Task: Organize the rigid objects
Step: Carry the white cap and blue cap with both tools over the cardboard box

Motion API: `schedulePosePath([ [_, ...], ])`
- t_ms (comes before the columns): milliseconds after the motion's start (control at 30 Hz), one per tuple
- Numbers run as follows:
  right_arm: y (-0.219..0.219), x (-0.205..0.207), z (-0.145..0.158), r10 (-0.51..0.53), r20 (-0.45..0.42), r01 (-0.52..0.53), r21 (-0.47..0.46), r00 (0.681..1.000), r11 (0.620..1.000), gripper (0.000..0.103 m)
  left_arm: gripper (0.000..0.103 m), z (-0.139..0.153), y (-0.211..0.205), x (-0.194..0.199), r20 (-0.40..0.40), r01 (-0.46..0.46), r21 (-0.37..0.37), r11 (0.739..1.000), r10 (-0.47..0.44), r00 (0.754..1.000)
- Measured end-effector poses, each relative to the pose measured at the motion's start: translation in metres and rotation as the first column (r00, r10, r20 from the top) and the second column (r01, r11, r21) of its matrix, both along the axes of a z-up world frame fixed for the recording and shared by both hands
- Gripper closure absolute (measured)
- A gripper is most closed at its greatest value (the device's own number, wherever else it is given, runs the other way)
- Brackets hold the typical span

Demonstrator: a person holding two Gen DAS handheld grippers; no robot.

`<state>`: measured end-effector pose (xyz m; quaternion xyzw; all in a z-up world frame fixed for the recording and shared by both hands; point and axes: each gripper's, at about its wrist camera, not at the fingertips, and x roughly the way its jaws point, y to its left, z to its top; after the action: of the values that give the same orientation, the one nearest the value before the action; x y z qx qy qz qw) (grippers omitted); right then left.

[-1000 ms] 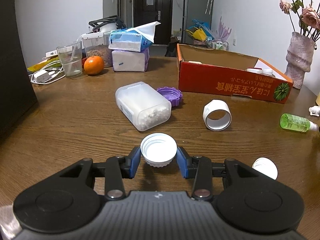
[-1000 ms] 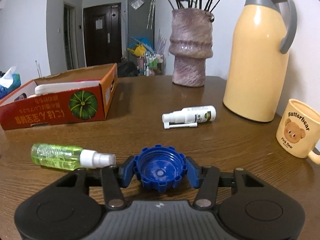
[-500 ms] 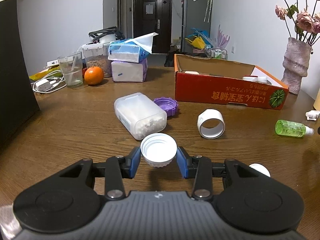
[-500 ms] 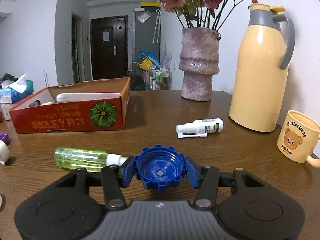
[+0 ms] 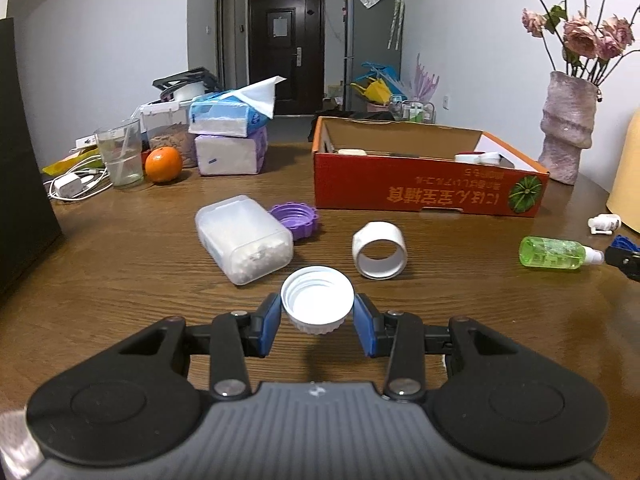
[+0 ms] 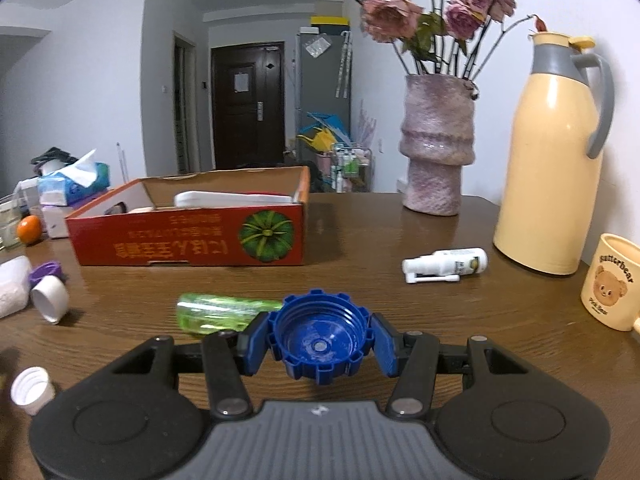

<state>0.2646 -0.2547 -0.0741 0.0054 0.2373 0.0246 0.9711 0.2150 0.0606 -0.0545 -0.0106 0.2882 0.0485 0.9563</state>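
Right, both grippers are loaded: L gripper [image 5: 317,313] pinches the white cap [image 5: 317,299] by its rim, open side up; R gripper [image 6: 320,340] clamps the blue cap [image 6: 319,338] the same way. Neither jaw pair has spare room. The red box [image 5: 424,196] is prob the drop spot, lying at 1 o'clock from your L jaws and 11 o'clock from your R, long side facing you. R looks nearer. Watch the white ring [image 5: 379,255] and green spray bottle [image 6: 218,314] en route; clear container [image 5: 244,238] and purple cap [image 5: 295,220] sit at 11 o'clock on the L.
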Motion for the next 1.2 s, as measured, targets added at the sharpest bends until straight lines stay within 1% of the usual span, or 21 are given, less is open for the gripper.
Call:
schedulePosePath([
  [400,0.035,-0.02,0.006,0.106,0.021,-0.106,0.001,0.994,0.994,0.051,0.063,0.002,-0.024,-0.004,0.006,0.052,0.006,0.999,-0.052,0.999],
  [833,0.071,-0.036,0.013,0.212,0.038,-0.212,-0.01,0.977,0.977,0.051,0.062,0.008,-0.047,-0.003,0.015,0.095,0.021,0.995,-0.095,0.995],
  [1200,0.09,-0.033,0.024,0.248,0.057,-0.247,-0.018,0.967,0.969,0.051,0.062,0.022,-0.058,0.009,0.042,0.107,0.033,0.994,-0.108,0.993],
])
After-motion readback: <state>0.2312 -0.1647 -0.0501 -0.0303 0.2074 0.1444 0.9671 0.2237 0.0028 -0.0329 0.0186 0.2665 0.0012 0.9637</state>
